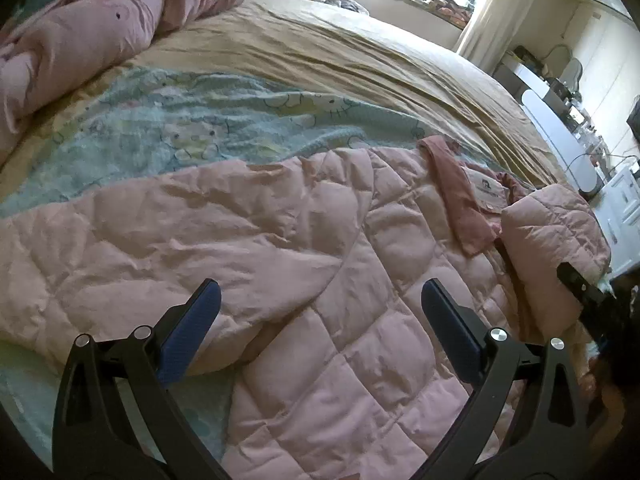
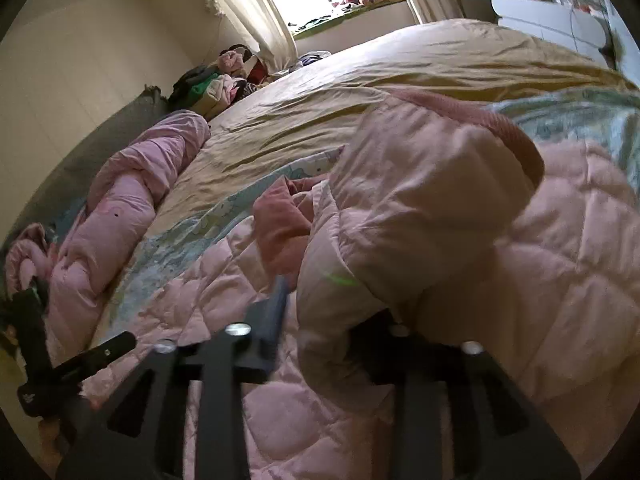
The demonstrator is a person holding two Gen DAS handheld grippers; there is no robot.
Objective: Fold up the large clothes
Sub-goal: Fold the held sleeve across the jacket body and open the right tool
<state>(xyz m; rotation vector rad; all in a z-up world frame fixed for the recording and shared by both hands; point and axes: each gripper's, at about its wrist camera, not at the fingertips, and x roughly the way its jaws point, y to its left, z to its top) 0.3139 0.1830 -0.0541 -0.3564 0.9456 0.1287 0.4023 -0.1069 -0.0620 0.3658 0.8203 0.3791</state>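
A pale pink quilted down jacket (image 1: 328, 264) lies spread on the bed, one sleeve folded across its body, its darker pink collar (image 1: 460, 196) at the right. My left gripper (image 1: 320, 300) is open and empty, hovering just above the jacket's body. My right gripper (image 2: 332, 308) is shut on the jacket's other sleeve (image 2: 420, 216) and holds it lifted over the body; the puffy fabric hides its right finger. The right gripper also shows at the right edge of the left wrist view (image 1: 580, 288).
The bed has a tan sheet (image 1: 360, 52) and a light blue cartoon blanket (image 1: 180, 128) under the jacket. A rolled pink duvet (image 1: 80, 36) lies at the far left. A clothes pile (image 2: 224, 80), window and white furniture (image 1: 560, 136) lie beyond.
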